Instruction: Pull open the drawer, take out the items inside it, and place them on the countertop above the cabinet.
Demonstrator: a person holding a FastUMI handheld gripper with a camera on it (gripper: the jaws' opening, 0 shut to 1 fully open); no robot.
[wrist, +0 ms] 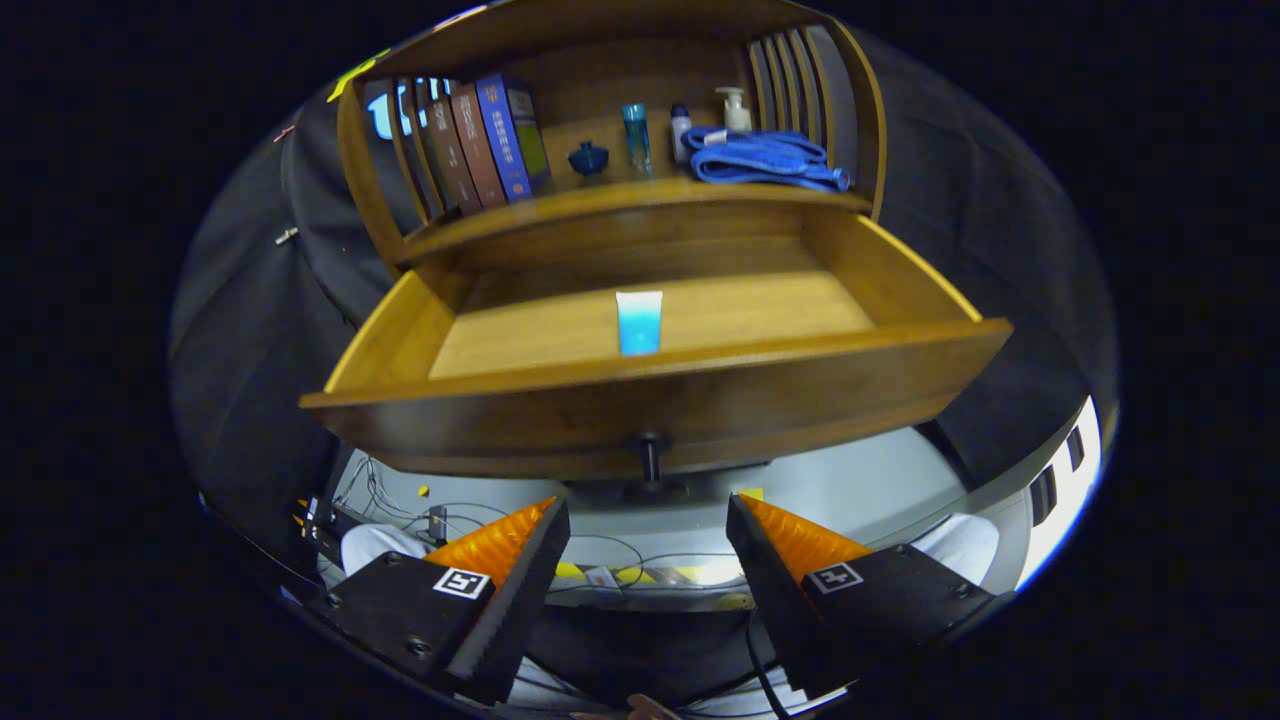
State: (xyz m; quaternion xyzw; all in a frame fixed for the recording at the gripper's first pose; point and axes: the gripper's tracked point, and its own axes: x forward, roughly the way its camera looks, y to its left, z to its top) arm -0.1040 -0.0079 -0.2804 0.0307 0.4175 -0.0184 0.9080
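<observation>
Tube (639, 322) lengthwise front-to-back in open drawer (660, 385); fingers (505, 545) apart below knob (651, 452).

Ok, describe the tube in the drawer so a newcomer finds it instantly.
Start at the wooden cabinet, then its open drawer, beyond the open gripper. The tube lies alone on the drawer floor, just behind the front panel. It is pale at the far end and blue toward the front.

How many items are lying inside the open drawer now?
1: a blue tube lies in the drawer, near its front wall, beyond the open claw. The front wall may hide others.
</observation>
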